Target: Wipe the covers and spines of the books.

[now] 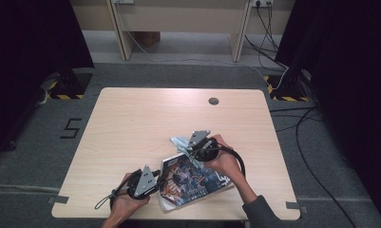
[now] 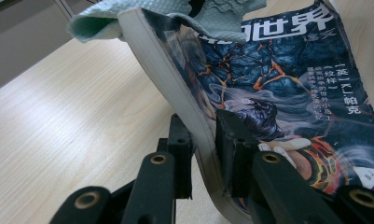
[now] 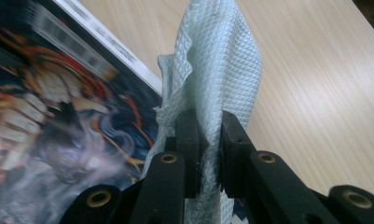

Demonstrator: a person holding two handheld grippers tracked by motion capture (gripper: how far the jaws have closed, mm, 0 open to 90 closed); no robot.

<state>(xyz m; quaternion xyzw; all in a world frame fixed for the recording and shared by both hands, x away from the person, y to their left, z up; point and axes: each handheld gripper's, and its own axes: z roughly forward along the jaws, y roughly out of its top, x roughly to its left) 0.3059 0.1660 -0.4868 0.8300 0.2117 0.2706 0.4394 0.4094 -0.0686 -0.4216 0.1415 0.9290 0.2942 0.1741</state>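
A glossy magazine (image 1: 193,183) with a dark, fiery cover lies near the table's front edge, its left side lifted. My left gripper (image 1: 157,178) is shut on that edge; in the left gripper view both jaws pinch the magazine's (image 2: 287,93) spine, and the left gripper (image 2: 204,140) holds it bent upward. A pale green textured cloth (image 1: 180,141) rests at the magazine's far corner. My right gripper (image 1: 197,148) is shut on it. In the right gripper view the cloth (image 3: 222,60) stands up between the jaws of the right gripper (image 3: 209,135), beside the magazine cover (image 3: 58,116). The same cloth (image 2: 142,14) drapes over the magazine's top.
The light wooden table (image 1: 131,123) is bare across its left and far parts, with a small round grommet (image 1: 214,101) near the back edge. Cables (image 1: 292,118) run on the floor to the right. A wooden bench frame (image 1: 178,28) stands beyond the table.
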